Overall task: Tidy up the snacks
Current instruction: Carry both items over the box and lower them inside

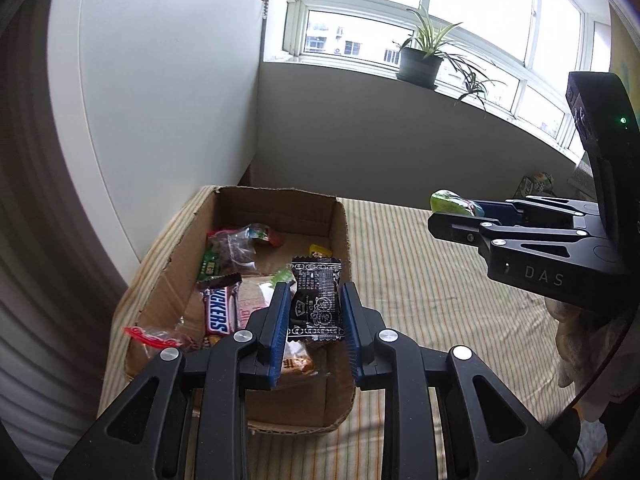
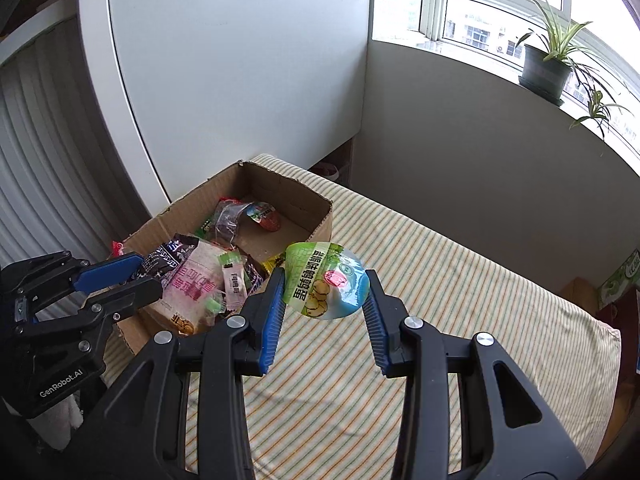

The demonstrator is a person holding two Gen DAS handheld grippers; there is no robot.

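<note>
Cardboard forms the open box (image 1: 340,232) that sits on a surface covered in a cloth striped green, orange and cream (image 1: 440,300), close to a white panel (image 1: 160,100) and below a window sill carrying a potted plant (image 1: 420,64). Inside the box lies a jumble of wrapped snacks: a Snickers bar (image 1: 218,312) against the left wall, a green packet (image 1: 210,268), a clear bag with dark contents (image 1: 234,248), a small red-and-green packet (image 1: 268,236) toward the far end, a yellow piece (image 1: 318,250), and a pink-and-white packet (image 2: 192,280). A red wrapper (image 1: 150,334) hangs over the box's near left edge. The left hand-held gripper (image 1: 316,304) is clamped on a black sachet with white print (image 1: 318,296), its blue pads pressed against both sides, and holds it upright above the near part of the box. The right hand-held gripper (image 2: 326,288) is closed on a round, dome-shaped packet printed in green, blue and white (image 2: 326,280), pinched between its blue pads and held in the air above the striped cloth just to the right of the box, clear of its rim. From the left wrist view that same packet shows as a green bulge (image 1: 452,202) at the tip of the right tool, well off to the right of the box.
</note>
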